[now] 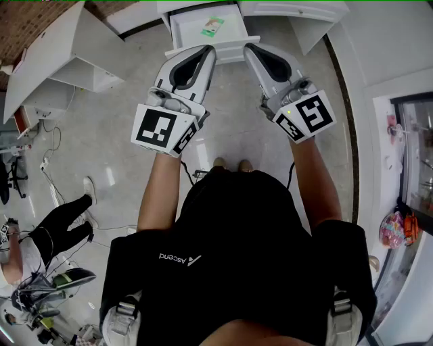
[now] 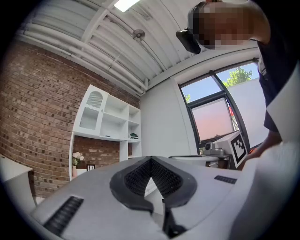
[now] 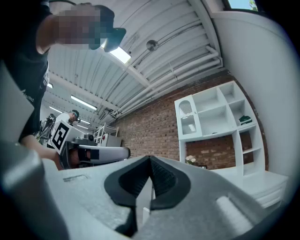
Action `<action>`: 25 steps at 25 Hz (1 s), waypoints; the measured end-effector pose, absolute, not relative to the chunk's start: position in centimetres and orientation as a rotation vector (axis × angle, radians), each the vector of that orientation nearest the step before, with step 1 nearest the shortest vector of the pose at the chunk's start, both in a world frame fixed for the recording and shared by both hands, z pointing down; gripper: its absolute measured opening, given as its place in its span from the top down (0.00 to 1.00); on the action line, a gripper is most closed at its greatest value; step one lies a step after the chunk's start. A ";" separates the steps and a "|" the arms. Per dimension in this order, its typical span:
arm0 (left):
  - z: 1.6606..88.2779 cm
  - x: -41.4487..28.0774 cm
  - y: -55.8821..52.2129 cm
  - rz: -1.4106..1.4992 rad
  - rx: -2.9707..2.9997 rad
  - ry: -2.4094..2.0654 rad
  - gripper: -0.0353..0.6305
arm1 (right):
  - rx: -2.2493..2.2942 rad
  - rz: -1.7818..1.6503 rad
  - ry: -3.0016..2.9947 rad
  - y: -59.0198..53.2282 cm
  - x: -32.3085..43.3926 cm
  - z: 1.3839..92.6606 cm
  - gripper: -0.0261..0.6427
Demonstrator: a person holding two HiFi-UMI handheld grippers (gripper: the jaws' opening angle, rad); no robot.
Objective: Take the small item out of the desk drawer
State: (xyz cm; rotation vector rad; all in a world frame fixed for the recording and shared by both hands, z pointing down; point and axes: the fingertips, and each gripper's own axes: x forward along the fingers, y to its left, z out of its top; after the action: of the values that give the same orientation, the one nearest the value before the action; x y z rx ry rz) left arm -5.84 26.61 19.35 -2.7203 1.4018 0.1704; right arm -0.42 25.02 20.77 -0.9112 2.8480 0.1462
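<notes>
The white desk drawer (image 1: 181, 30) stands pulled out at the top of the head view. A small green item (image 1: 212, 27) lies inside it. My left gripper (image 1: 208, 51) and right gripper (image 1: 249, 48) are held side by side just in front of the drawer's front edge, tips pointing toward it, neither touching the item. In the left gripper view the left gripper (image 2: 151, 160) has its jaws together with nothing between them. The right gripper (image 3: 150, 159) is likewise shut and empty. Both gripper views look up at the room; the drawer and item are hidden there.
A white shelf unit (image 1: 64, 57) lies at the left and a white desk (image 1: 298, 10) flanks the drawer. A person (image 1: 47, 236) sits at the lower left among cables. A glass cabinet (image 1: 413, 155) is at the right. A white bookshelf (image 3: 220, 117) stands against the brick wall.
</notes>
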 end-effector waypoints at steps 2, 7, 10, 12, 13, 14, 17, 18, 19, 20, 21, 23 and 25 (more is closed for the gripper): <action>19.4 -6.2 26.1 0.173 -2.722 1.400 0.95 | -0.903 0.144 2.849 24.6 -0.9 20.9 0.96; 19.9 -7.5 25.0 0.165 -2.727 1.402 0.95 | -0.883 0.136 2.843 23.7 -2.1 20.9 0.96; 20.3 -8.7 24.6 0.161 -2.727 1.404 0.95 | -0.914 0.146 2.838 23.1 -2.6 20.9 0.96; 20.6 -9.8 24.4 0.156 -2.726 1.404 0.95 | -0.947 0.147 2.835 22.7 -2.8 21.1 0.96; 20.8 -10.3 24.2 0.153 -2.726 1.405 0.95 | -0.964 0.146 2.833 22.5 -2.9 21.3 0.96; 21.0 -10.8 24.0 0.151 -2.726 1.405 0.95 | -0.981 0.144 2.831 22.2 -2.9 21.5 0.96; 21.6 -11.9 23.1 0.148 -2.726 1.408 0.95 | -1.023 0.142 2.831 21.5 -3.0 22.1 0.96; 21.8 -12.1 22.6 0.148 -2.725 1.407 0.95 | -1.032 0.143 2.832 21.2 -3.1 22.2 0.96; 22.0 -12.3 22.2 0.145 -2.723 1.403 0.95 | -1.040 0.145 2.834 20.8 -3.2 22.3 0.96; 22.2 -12.5 21.8 0.141 -2.722 1.398 0.95 | -1.047 0.149 2.837 20.4 -3.2 22.5 0.96; 22.6 -12.6 21.3 0.135 -2.723 1.394 0.95 | -1.053 0.155 2.840 20.0 -3.2 22.6 0.96; 23.2 -12.7 20.0 0.122 -2.727 1.394 0.95 | -1.061 0.178 2.849 18.9 -3.3 22.9 0.96; 23.8 -12.8 18.5 0.109 -2.729 1.402 0.95 | -1.062 0.204 2.858 17.4 -3.5 23.1 0.96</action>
State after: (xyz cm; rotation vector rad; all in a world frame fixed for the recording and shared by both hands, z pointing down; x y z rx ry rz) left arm -12.84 18.49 23.78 -2.7289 1.4019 0.1093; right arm -3.46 17.43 23.13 -1.0615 2.8585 0.2044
